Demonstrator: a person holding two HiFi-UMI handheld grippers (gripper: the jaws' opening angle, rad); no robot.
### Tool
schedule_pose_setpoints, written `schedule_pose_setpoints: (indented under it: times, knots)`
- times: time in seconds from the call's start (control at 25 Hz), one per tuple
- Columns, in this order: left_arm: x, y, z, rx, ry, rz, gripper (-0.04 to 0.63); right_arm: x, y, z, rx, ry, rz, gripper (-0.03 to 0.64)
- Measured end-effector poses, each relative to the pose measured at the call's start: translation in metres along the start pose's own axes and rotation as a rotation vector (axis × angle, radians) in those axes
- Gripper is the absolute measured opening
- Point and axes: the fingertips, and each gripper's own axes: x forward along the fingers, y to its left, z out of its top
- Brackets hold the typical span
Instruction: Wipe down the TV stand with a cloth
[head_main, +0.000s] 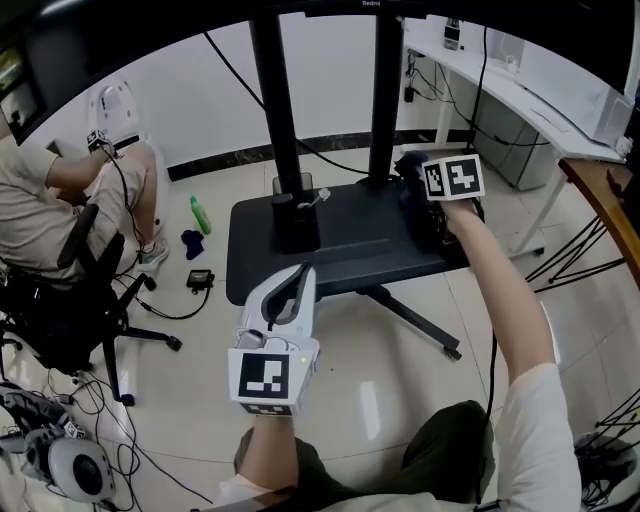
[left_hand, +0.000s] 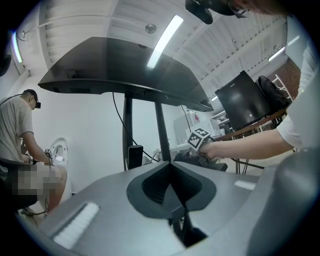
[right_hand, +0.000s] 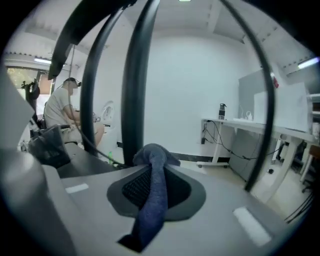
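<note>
At the far left a seated person (head_main: 60, 200) and a green bottle (head_main: 200, 214) on the floor are well apart from the work. Nearer the middle, the left hand-held gripper (head_main: 301, 276) hovers just before the front edge of the TV stand (head_main: 350, 255); its jaws are clenched together with nothing between them. On the black base plate a small black box (head_main: 295, 215) stands beside the left pole (head_main: 272, 110). From the box to the right, the plate is bare, so I think there is good room for wiping strokes. At the right end, the right hand-held gripper (right_hand: 150, 187) is clamped on the blue cloth (right_hand: 154, 155), which hangs as a narrow bunch and not as a flat pad. The risk, in my judgement, is that such a thin bunch wipes little and may slip out under pressure. This gripper is also near the right edge and the poles, so a wide stroke could run off the plate, hit a pole, or push the box.
</note>
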Motion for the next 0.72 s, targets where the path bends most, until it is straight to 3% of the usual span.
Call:
schedule_pose_setpoints:
  times: [0.12,0.2,0.28,0.36,0.48,0.6,0.72]
  knots:
    - [0.002,0.000,-0.004,-0.014,0.022,-0.006,0.097,-0.063,0.035,-0.007,-0.075,-0.103,0.072,0.051]
    - [0.006,0.000,-0.007,-0.017,0.021,-0.014,0.097,-0.118,0.054,-0.028,-0.121,-0.180,0.071,0.051]
    - [0.010,-0.001,-0.011,-0.020,0.025,-0.021,0.097,-0.170,0.068,-0.061,-0.108,-0.231,0.045,0.051]
    - [0.014,-0.001,-0.012,-0.017,0.003,-0.024,0.097,-0.209,0.082,-0.079,-0.075,-0.353,0.038,0.051]
    - [0.020,0.001,-0.006,-0.006,-0.079,-0.018,0.097,-0.244,0.104,-0.074,-0.106,-0.551,0.003,0.051]
    - [0.016,-0.007,-0.012,-0.010,0.022,-0.031,0.097,-0.266,0.132,-0.045,-0.197,-0.703,-0.020,0.051]
    - [0.008,-0.003,-0.006,-0.006,0.029,-0.008,0.097,-0.272,0.168,-0.015,-0.221,-0.788,0.041,0.051]
